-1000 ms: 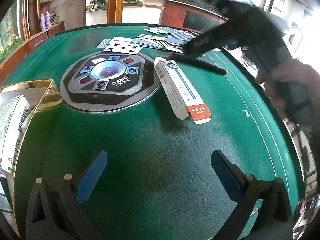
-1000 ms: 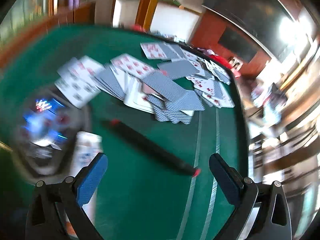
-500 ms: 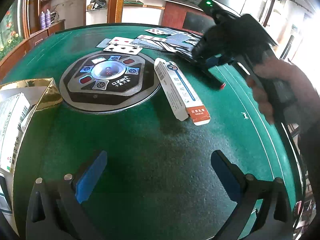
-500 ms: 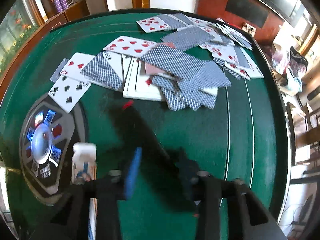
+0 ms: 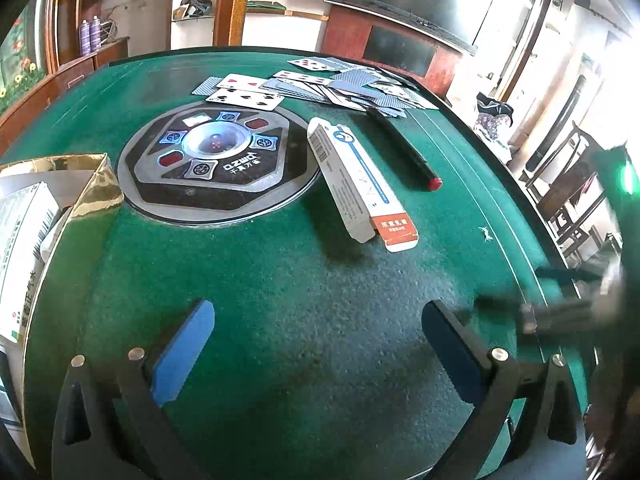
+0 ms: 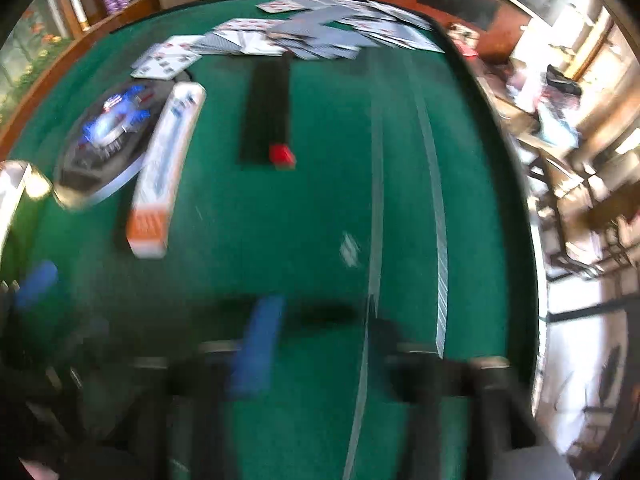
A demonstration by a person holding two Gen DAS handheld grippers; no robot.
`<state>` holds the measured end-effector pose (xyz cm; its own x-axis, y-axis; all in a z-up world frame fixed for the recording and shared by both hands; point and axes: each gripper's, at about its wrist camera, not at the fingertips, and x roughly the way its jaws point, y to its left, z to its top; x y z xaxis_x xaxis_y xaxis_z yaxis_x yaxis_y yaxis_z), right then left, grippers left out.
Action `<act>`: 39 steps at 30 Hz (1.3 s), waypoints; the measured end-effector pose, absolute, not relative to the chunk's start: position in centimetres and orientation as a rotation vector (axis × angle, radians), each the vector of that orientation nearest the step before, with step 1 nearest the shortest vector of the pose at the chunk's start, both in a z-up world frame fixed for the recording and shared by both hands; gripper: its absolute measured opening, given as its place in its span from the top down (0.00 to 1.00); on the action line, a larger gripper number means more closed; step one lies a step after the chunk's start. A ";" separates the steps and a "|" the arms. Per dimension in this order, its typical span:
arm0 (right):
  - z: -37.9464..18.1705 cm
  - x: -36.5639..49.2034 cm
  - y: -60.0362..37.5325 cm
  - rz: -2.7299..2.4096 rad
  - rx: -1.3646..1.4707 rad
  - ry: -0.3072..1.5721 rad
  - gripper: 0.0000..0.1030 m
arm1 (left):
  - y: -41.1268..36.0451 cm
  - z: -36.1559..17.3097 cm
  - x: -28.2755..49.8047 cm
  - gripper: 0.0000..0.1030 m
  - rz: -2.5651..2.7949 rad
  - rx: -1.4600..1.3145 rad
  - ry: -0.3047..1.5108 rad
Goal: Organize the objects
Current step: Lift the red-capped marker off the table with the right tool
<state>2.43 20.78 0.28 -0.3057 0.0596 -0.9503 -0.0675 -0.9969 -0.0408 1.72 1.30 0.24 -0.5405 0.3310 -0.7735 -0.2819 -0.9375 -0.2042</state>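
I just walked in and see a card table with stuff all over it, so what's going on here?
A person with a two-finger gripper in each hand is tidying a green card table. Neither holds anything. The left gripper hovers open over bare felt. The right gripper, blurred with motion, is opening its jaws with nothing between them. A black pen with a red tip and a long white box lie beside scattered playing cards. A gold box sits at the left edge.

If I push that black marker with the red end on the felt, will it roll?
Probably. The marker looks round and slim and lies flat on the table, so a sideways nudge would likely roll it. The felt may slow it. It looks stiff and light.
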 end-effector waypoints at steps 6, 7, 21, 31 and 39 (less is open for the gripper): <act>1.1 5.2 21.3 2.592 -1.616 0.054 0.00 | 1.1 0.3 1.7 0.01 2.481 -1.259 -0.092; 1.2 5.2 21.2 2.585 -1.629 0.050 0.00 | 1.0 0.4 1.7 0.01 2.480 -1.258 -0.095; 7.9 -2.2 19.4 2.740 -1.534 0.027 0.09 | 1.1 0.4 1.9 0.01 2.485 -1.261 -0.079; 2.4 -15.0 17.8 2.511 -1.647 -0.177 0.67 | 1.2 0.3 1.7 0.01 2.491 -1.265 -0.060; 2.3 -14.2 18.9 2.550 -1.659 -0.001 0.86 | 1.7 0.2 1.7 0.01 2.499 -1.274 -0.026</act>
<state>-14.16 18.87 2.26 -0.4017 0.0839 -0.9119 -0.0829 -0.9950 -0.0550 1.73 1.75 0.25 -0.5430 0.3021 -0.7836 -0.2858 -0.9438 -0.1658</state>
